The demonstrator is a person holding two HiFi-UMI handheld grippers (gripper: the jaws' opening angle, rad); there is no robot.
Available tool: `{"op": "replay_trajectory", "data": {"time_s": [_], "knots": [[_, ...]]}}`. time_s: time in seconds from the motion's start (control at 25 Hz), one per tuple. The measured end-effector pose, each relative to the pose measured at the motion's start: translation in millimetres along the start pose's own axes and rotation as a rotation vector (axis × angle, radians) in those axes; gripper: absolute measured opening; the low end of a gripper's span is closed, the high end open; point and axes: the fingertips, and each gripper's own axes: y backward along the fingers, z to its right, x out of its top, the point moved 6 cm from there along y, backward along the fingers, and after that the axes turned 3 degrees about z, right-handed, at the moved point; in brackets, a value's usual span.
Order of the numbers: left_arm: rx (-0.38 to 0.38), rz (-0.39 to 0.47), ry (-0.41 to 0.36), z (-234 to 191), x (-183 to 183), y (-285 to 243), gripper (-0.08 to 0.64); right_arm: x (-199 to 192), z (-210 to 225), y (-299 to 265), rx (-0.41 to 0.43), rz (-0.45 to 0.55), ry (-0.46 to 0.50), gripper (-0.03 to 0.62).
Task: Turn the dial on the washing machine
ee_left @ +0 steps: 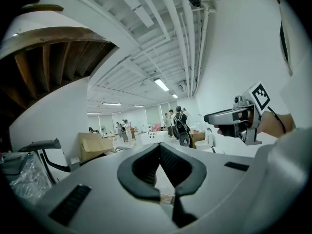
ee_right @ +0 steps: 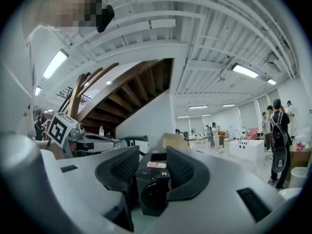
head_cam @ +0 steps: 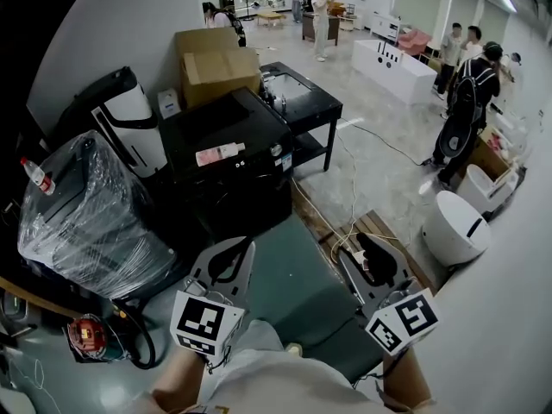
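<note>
The washing machine point(head_cam: 226, 136) is the black front-loader ahead of the person, with a pink-and-white tube point(head_cam: 220, 154) lying on its top; its dial is too small to make out in any view. Both grippers are held on the near side of the machine, well apart from it; the left gripper point(ee_left: 159, 147) has its jaws pressed together on nothing; the right gripper point(ee_right: 153, 160) has its 2 jaws spread and empty, the machine's front framed far off between them. By my judgement 0 steps are done; the reach, the grip and the turn all remain.
</note>
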Motion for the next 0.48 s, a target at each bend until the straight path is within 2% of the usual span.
{"op": "replay_trajectory", "data": {"time_s": [0.08, 0.48], "knots": [[0.015, -0.008, 0.007, -2, -3, -2, 0.02, -2, 3, -2, -0.004, 0.0, 0.005, 0.217], [0.03, -0.028, 0.032, -33, -24, -46, 0.02, -23, 30, -51, 0.006, -0.049, 0.025, 0.224]]}}
